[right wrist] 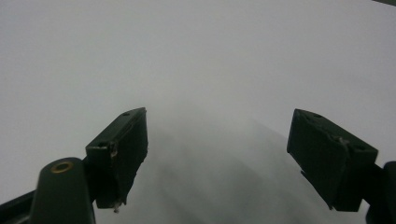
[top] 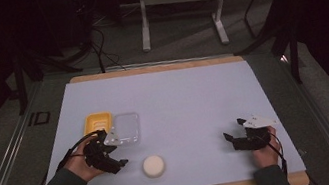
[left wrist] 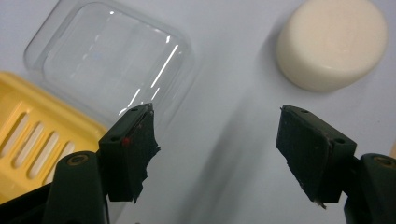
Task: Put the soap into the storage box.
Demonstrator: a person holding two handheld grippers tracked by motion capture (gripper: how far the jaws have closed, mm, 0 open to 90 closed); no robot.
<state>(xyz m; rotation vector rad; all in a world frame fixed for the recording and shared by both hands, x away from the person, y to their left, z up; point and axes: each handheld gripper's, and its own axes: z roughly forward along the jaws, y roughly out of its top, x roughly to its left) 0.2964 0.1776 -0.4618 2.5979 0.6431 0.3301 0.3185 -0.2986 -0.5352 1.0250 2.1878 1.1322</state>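
White table (top: 178,95), two hand-held grippers. Left gripper (left wrist: 215,149) wide open, empty, near a round white soap (left wrist: 332,43), yellow slotted dish (left wrist: 28,140) and clear lid (left wrist: 107,60). Right gripper (right wrist: 217,154) open over bare surface. Probably nothing begun yet.

Yellow slotted soap tray (top: 97,122) sits at table left, open side up, touching the clear plastic lid (top: 126,128) just to its right, which lies flat. Round cream soap bar (top: 154,165) rests flat on the white surface, nearer the person, apart from both.
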